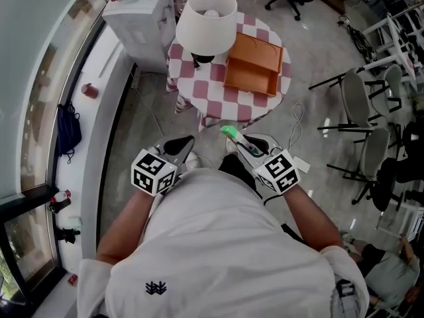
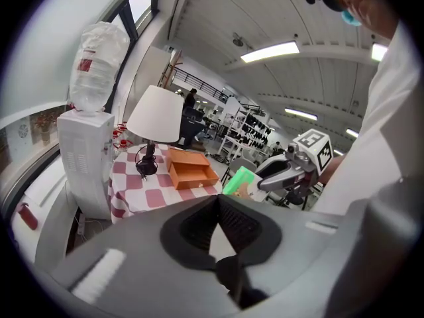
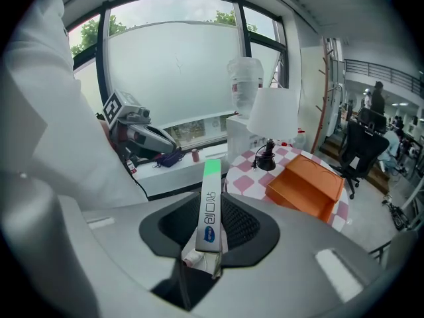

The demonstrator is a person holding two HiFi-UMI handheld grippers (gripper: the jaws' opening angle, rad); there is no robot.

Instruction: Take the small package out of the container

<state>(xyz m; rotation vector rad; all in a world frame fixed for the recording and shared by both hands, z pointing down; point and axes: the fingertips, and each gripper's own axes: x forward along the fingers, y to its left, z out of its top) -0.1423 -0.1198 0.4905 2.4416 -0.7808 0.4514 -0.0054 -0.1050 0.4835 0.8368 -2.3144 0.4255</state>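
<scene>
My right gripper (image 3: 212, 194) is shut on the small package (image 3: 210, 207), a long flat white pack with a green end that sticks up past the jaws. From the head view the same package (image 1: 230, 133) points forward from my right gripper (image 1: 242, 142), held near my body above the floor. The orange container (image 1: 252, 63) lies on the round checkered table (image 1: 187, 65) ahead, its drawer pulled out toward me. My left gripper (image 1: 183, 146) hangs beside the right one, jaws together and holding nothing. The left gripper view shows the package (image 2: 240, 179) off to its right.
A white-shaded lamp (image 1: 207, 20) stands on the table to the left of the container. A water dispenser (image 1: 136, 15) stands left of the table by the window sill (image 1: 93, 121). Folding chairs (image 1: 368, 111) stand at the right. A cable (image 1: 296, 121) lies on the floor.
</scene>
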